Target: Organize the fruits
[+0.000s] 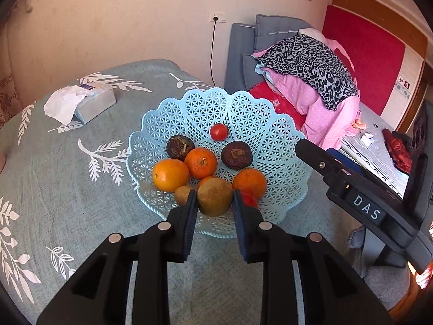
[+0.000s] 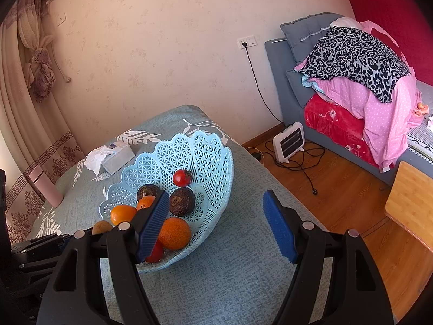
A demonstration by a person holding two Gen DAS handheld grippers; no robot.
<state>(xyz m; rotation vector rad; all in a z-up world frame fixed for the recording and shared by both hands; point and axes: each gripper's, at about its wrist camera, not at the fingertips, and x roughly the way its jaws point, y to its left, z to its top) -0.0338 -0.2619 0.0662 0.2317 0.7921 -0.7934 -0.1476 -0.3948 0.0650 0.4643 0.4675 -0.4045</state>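
Fruits are mostly gathered in the basket (image 1: 270, 140); a kiwi (image 1: 214, 197) is pinched by the left gripper (image 1: 214, 208), right gripper (image 2: 216, 224) spread, empty.

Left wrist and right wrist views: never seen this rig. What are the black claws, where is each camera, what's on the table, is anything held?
There is no robot arm. A person holds a two-finger gripper in each hand, and a fisheye camera on each looks forward along its fingers.

The left wrist view shows the left gripper, shut on a brown kiwi above the near edge of the blue lattice basket. The black bar at the right edge there is the right gripper seen from outside.

The right wrist view shows the right gripper with its blue pads apart and nothing between them, pointed past the basket's near side.

The basket stands on a table covered with a leaf-print cloth. In it lie oranges, two dark round fruits, a second kiwi and a small tomato. A tissue box sits beyond it.
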